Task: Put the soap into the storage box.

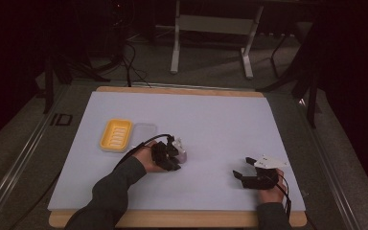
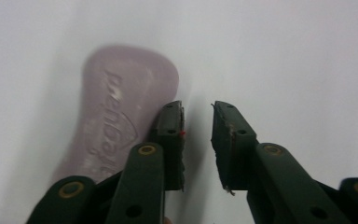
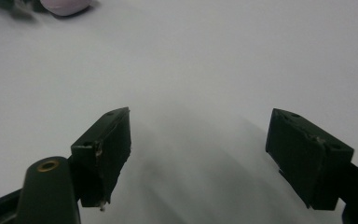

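I had the left gripper [image 2: 197, 140] slightly spread and empty beside the pale purple soap bar [image 2: 121, 107] lying on the mat, the yellow soap dish [image 1: 116, 134] unfilled, the right gripper [image 3: 198, 158] wide open.

Pale lilac soap bar [image 2: 121, 107], yellow tray [image 1: 116, 135]

Soap bar [image 2: 121, 112]: pale lilac-pink, oblong with rounded corners and a slight waist, raised lettering moulded into its upper face. Lies flat on the white table sheet [image 1: 220, 124], unwrapped, lettered face up. Sits near the sheet's middle, a little toward the left. Surface looks matte, with faint whitish scuffs. Lettering too blurred to read.
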{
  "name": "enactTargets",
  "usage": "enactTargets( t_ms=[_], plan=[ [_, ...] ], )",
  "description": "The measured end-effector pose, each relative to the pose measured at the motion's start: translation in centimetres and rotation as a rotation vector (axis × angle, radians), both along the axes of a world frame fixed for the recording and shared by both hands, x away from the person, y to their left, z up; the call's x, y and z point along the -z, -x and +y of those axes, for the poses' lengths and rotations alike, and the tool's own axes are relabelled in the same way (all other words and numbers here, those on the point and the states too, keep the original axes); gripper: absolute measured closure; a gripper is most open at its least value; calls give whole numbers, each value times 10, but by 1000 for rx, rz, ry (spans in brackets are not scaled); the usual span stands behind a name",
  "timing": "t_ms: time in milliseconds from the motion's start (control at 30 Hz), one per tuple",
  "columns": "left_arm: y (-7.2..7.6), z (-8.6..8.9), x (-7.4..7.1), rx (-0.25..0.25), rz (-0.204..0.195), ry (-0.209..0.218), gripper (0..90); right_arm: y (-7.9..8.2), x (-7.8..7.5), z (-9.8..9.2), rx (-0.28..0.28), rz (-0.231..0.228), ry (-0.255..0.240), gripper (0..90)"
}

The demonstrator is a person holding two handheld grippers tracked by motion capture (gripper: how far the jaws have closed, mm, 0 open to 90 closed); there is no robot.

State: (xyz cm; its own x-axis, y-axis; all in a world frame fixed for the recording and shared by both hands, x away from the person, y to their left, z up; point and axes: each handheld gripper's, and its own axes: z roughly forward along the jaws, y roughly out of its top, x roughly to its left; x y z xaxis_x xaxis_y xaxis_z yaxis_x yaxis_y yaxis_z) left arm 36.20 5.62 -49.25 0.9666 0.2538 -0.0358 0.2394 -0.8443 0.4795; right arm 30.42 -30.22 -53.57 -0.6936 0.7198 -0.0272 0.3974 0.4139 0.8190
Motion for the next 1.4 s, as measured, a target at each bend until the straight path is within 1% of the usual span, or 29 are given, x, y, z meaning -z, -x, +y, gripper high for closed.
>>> enactTargets(
  t_ms=[33, 67, 100, 133, 167, 200, 233, 267, 300, 333, 433, 467, 600, 667, 700, 767, 800, 933, 1000, 1200, 1233, 1267, 1300, 1333, 1367, 1400],
  plan=[
    [0, 1, -3, -6, -6, 2, 718, 0, 0, 0, 0, -1, 1, 218],
    [-2, 3, -9, -22, -24, 1, 683, 0, 0, 0, 0, -1, 2, 218],
    [-2, 3, -9, -22, -24, 1, 659, 0, 0, 0, 0, -1, 2, 218],
    [-3, 4, -12, -34, -35, 5, 624, 0, 0, 0, 0, -1, 3, 218],
    [-4, 4, -14, -49, -48, 9, 624, 0, 0, 0, 0, -1, 3, 218],
    [-6, 6, -17, -69, -57, 21, 558, 0, 0, 0, -1, -3, 3, 218],
    [-7, 6, -19, -80, -66, 21, 558, 0, 0, 0, -1, -3, 3, 218],
    [-9, 6, -20, -96, -80, 7, 522, 0, 0, 0, -1, -2, 3, 218],
    [-10, 5, -20, -102, -84, 2, 489, 0, 0, 0, -1, -2, 3, 218],
    [-14, 4, -21, -104, -103, -27, 423, 0, 0, 0, -2, -1, 4, 218],
    [-18, 3, -22, -99, -103, -33, 391, 0, 0, 0, -2, 1, 4, 218],
    [-19, 2, -21, -95, -101, -44, 391, 0, 0, 0, -2, 1, 4, 218],
    [-25, -1, -19, -77, -78, -51, 372, 0, 0, 0, -2, 2, 1, 218],
    [-26, -2, -17, -76, -74, -49, 347, 0, 0, 0, -2, 2, 2, 218],
    [-27, -2, -15, -73, -68, -56, 318, 0, 0, 0, -2, 3, 2, 218],
    [-27, -3, -12, -61, -59, -67, 310, 0, 0, 0, -2, 3, 2, 218],
    [-27, -3, -9, -57, -53, -80, 293, 0, 0, 0, -3, 3, 2, 218],
    [-30, -6, -2, -54, -51, -122, 277, -1, 0, 1, -3, 6, 5, 218],
    [-31, -8, 2, -56, -48, -134, 276, -1, 0, 1, -3, 6, 5, 218],
    [-32, -11, 8, -46, -18, -152, 281, -1, 0, 1, -5, 8, 7, 218],
    [-32, -12, 9, -46, -17, -160, 304, -1, 0, 1, -5, 9, 8, 219],
    [-32, -12, 10, -47, -18, -168, 304, -1, 0, 1, -5, 9, 8, 219],
    [-33, -12, 11, -49, -17, -175, 349, -1, 0, 1, -5, 9, 9, 218],
    [-34, -12, 11, -49, -14, -177, 349, -1, 0, 1, -5, 9, 9, 218],
    [-34, -12, 11, -54, -9, -173, 387, -1, 0, 1, -5, 9, 9, 218],
    [-34, -13, 11, -58, -3, -172, 387, -1, 0, 1, -5, 9, 9, 218]
  ],
)
